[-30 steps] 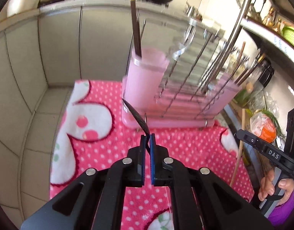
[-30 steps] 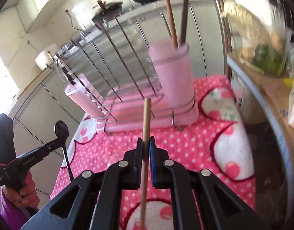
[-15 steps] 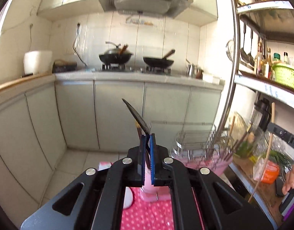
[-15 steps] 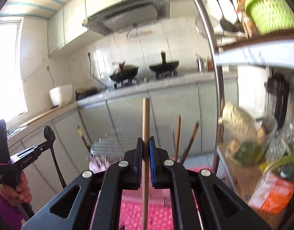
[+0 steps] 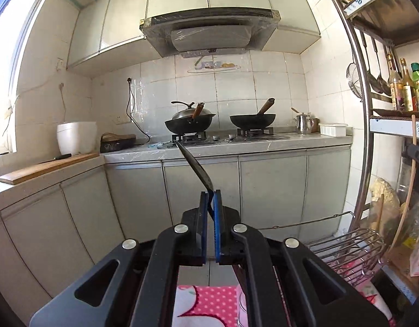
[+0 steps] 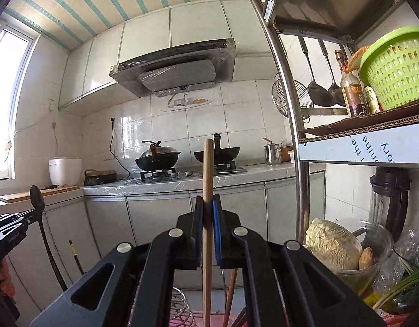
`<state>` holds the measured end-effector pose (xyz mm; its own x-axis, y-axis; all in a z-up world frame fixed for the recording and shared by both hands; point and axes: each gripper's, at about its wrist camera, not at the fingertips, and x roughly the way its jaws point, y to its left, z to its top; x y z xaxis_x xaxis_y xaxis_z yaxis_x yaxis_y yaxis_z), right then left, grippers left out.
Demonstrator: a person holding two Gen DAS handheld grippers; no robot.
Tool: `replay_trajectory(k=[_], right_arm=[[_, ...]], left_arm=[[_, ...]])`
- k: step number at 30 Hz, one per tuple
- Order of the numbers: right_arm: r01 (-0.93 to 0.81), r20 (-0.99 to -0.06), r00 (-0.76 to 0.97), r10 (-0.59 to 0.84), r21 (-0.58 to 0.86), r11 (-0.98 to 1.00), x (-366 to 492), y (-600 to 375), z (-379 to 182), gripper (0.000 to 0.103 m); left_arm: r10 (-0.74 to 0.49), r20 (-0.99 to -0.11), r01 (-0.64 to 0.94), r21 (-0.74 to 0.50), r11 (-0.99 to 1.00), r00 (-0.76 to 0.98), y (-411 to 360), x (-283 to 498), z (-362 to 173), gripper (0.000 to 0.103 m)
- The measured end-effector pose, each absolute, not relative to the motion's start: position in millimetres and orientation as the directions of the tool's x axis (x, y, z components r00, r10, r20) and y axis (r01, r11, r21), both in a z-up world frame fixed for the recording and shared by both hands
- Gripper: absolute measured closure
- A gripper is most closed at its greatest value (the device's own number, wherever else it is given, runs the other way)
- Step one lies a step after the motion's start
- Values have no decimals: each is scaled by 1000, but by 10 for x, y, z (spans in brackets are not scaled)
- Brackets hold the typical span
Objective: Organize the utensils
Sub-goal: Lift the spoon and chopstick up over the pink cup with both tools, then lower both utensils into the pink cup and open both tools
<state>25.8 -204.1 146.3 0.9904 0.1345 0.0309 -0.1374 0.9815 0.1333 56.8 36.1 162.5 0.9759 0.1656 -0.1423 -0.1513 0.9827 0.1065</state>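
In the left wrist view, the left gripper (image 5: 210,199) is clamped on the neck of a black spoon (image 5: 194,164), whose thin bowl slants up and away above the wire rack (image 5: 346,248); it looks light, stiff and slick, so holding near the neck seems wise. In the right wrist view, the right gripper (image 6: 208,204) pinches a wooden chopstick (image 6: 208,179) upright at mid-length (light and rigid, likely to pivot if loosely held).
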Motion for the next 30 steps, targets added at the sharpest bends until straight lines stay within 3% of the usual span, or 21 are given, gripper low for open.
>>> replay_trajectory(k=[5,12,19,27,30], right_arm=[[-118,31,993,115,108,987,438,-1992,1345,97],[-129,-43,990,134,101,986,553,-1937,1076,97],[-150,-133,978,162,95,984,477,-1907,812,97],[-175,-248,948,200,119,977,420,-1855,578,96],[-173,-291,935,204,130,976,404,-1848,518,87]], left_arm=[[183,-136,-162,152,975,974,298,757,1498,100],[190,-160,-158,196,968,969,215,928,1227,100],[156,-228,-100,239,966,961,146,929,928,100],[64,-348,0,181,983,935,168,869,655,99],[14,-398,43,135,990,917,214,848,625,96]])
